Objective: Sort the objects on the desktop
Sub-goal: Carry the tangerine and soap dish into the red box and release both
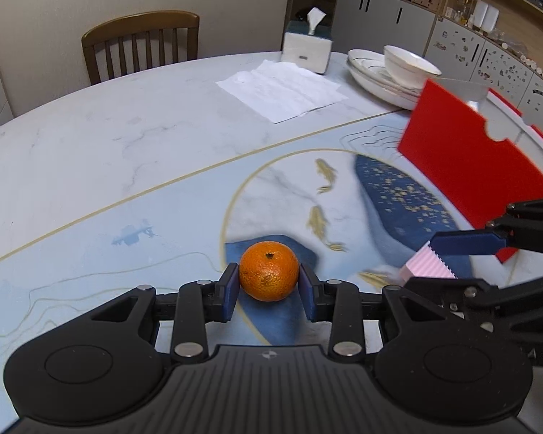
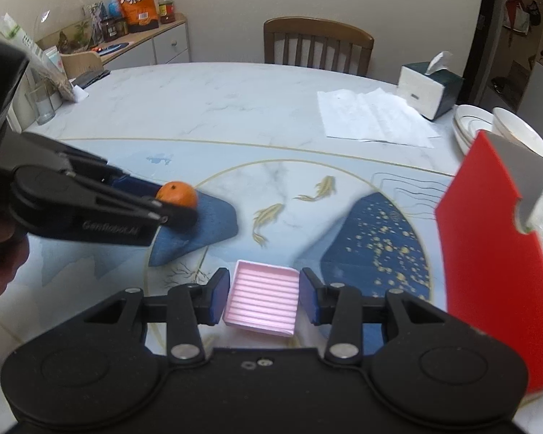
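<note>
An orange tangerine (image 1: pixel 268 270) sits between the blue pads of my left gripper (image 1: pixel 268 287), which is shut on it just above the patterned table; the same tangerine (image 2: pixel 177 194) and left gripper (image 2: pixel 174 209) show at the left of the right wrist view. My right gripper (image 2: pixel 263 298) is shut on a small pink ribbed tray (image 2: pixel 261 302), held tilted over the table. That pink tray (image 1: pixel 428 266) also appears at the right of the left wrist view, with the right gripper (image 1: pixel 437 264) around it. A red box (image 2: pixel 495 264) stands at the right.
A marble-look table (image 1: pixel 90 152) carries white paper sheets (image 1: pixel 282 90), a tissue box (image 1: pixel 307 43) and stacked white plates with a bowl (image 1: pixel 398 68) at the far side. A wooden chair (image 2: pixel 318 43) stands behind. A glass (image 2: pixel 42 106) and a cluttered sideboard (image 2: pixel 127 36) are far left.
</note>
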A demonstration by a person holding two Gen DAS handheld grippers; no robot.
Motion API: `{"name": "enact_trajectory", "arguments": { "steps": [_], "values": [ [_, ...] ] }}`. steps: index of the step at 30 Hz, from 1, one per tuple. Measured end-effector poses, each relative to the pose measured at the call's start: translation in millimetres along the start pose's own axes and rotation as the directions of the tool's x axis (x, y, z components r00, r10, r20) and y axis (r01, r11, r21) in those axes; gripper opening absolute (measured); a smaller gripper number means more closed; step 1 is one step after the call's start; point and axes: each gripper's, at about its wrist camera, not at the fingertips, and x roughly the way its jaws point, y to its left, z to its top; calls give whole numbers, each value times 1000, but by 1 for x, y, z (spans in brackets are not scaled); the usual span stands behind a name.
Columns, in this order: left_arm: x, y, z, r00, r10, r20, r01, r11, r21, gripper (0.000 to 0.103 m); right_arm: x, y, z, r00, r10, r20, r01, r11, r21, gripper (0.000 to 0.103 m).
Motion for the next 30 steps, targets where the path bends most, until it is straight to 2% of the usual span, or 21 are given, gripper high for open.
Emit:
{"name": "enact_trajectory", "arguments": {
  "steps": [9, 17, 30],
  "values": [
    [-32, -37, -2, 1000, 0, -4, 1, 1000, 15, 33, -38, -22, -3, 999, -6, 45, 4, 999, 36, 41],
    [-56, -79, 3, 999, -29, 21, 29, 999, 31, 33, -75, -47, -4, 996, -4, 94, -1, 999, 48, 41],
    [-60, -159, 34, 993, -91, 73, 84, 992, 94, 33, -123, -116, -11, 987, -47, 152, 35, 996, 80, 41]
  ]
}}
